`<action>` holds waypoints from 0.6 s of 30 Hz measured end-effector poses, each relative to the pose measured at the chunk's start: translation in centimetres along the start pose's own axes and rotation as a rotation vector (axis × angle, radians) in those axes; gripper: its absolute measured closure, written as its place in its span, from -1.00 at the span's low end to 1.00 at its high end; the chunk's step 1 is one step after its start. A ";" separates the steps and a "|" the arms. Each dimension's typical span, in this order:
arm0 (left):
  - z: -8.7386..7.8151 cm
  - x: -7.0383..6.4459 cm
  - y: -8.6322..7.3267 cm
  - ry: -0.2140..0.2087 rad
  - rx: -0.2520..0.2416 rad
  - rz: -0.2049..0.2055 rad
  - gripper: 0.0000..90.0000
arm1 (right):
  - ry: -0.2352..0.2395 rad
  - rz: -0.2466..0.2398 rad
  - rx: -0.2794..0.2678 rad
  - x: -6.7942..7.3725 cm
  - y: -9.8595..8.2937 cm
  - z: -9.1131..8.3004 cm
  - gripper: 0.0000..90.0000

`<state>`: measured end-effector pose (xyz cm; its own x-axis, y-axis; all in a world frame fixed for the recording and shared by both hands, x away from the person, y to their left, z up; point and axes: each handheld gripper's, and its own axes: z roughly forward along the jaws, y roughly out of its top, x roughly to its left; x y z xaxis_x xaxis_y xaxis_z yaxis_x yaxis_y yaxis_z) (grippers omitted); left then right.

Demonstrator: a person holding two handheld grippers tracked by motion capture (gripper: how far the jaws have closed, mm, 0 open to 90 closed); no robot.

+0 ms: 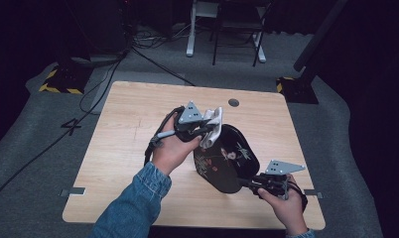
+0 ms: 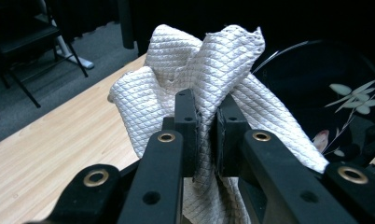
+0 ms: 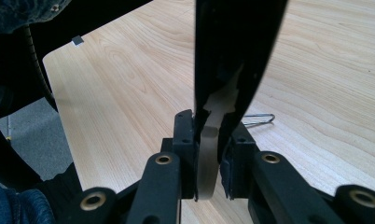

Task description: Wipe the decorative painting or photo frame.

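Observation:
A black lacquered tray (image 1: 227, 158) with a painted flower design is held tilted above the wooden table (image 1: 138, 109). My right gripper (image 1: 243, 182) is shut on its near rim; in the right gripper view the jaws (image 3: 208, 140) pinch the tray's edge (image 3: 237, 42), which rises straight up. My left gripper (image 1: 211, 128) is shut on a bunched white quilted cloth (image 1: 215, 118) that touches the tray's upper left rim. The left gripper view has the cloth (image 2: 209, 60) squeezed between the jaws (image 2: 206, 116), with the tray's (image 2: 316, 79) dark inner face and leaf pattern just behind it.
A bent metal wire clip (image 3: 258, 120) lies on the table beyond the tray's edge. A round cable hole (image 1: 233, 102) sits near the table's far edge. On the grey carpet stand a chair (image 1: 237, 29), stand bases (image 1: 63, 79) and cables.

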<state>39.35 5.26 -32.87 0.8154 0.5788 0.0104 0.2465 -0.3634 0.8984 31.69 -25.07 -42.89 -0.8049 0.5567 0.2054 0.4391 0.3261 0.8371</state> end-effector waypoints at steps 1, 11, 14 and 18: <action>0.0 0.0 -0.1 0.001 0.002 0.001 0.82 | 0.001 0.000 0.000 0.0 0.0 0.0 0.75; 0.3 0.3 -1.2 0.007 0.020 -0.017 0.82 | 0.002 0.004 -0.001 0.0 0.0 0.0 0.75; 0.3 0.3 -1.7 0.009 0.017 -0.027 0.82 | 0.001 0.006 -0.001 0.0 0.0 0.0 0.75; 0.2 0.5 -2.3 0.009 0.015 -0.035 0.82 | 0.000 0.007 -0.002 0.0 0.0 0.0 0.75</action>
<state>39.29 6.23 -34.99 0.8016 0.5977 -0.0168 0.2823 -0.3536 0.8918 31.69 -25.03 -42.90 -0.8020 0.5588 0.2109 0.4435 0.3207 0.8370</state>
